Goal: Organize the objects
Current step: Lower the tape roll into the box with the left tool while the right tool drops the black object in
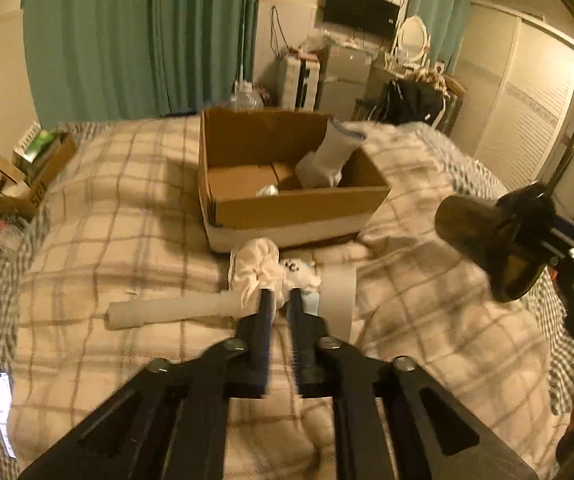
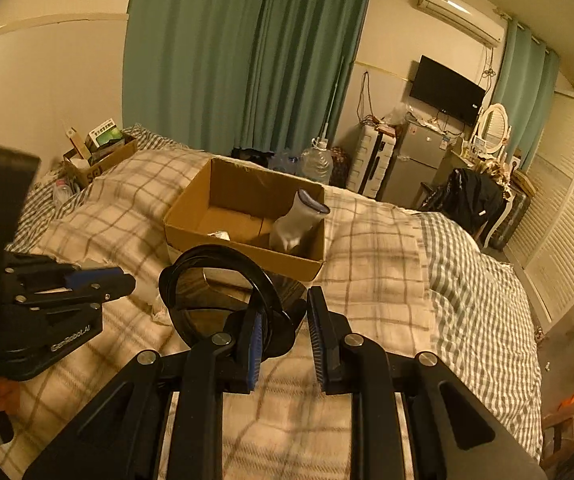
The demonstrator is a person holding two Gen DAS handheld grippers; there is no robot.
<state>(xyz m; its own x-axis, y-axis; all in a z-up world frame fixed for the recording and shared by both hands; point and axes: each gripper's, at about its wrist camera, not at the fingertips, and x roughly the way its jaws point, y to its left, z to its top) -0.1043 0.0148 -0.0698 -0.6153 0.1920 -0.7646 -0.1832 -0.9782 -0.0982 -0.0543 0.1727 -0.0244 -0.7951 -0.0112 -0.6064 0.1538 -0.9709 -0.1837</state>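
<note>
An open cardboard box (image 1: 287, 208) stands on the bed and holds a pale upright pouch (image 1: 329, 156) and a small crumpled silver thing (image 1: 267, 191); the box also shows in the right wrist view (image 2: 247, 236). My left gripper (image 1: 281, 294) is nearly shut, low over a white cloth bundle (image 1: 255, 270), with a white roll (image 1: 167, 312) to its left. My right gripper (image 2: 285, 312) holds a dark glass cup (image 2: 223, 300) by its handle, above the bed; the cup also shows in the left wrist view (image 1: 483, 240).
The plaid bedspread (image 1: 107, 220) covers the bed. A lit phone (image 1: 1, 412) lies at its left edge. A box of clutter (image 2: 99, 156) sits by the wall. A fridge (image 2: 415, 160), a water jug (image 2: 317, 164) and a dark bag (image 2: 467, 196) stand beyond the bed.
</note>
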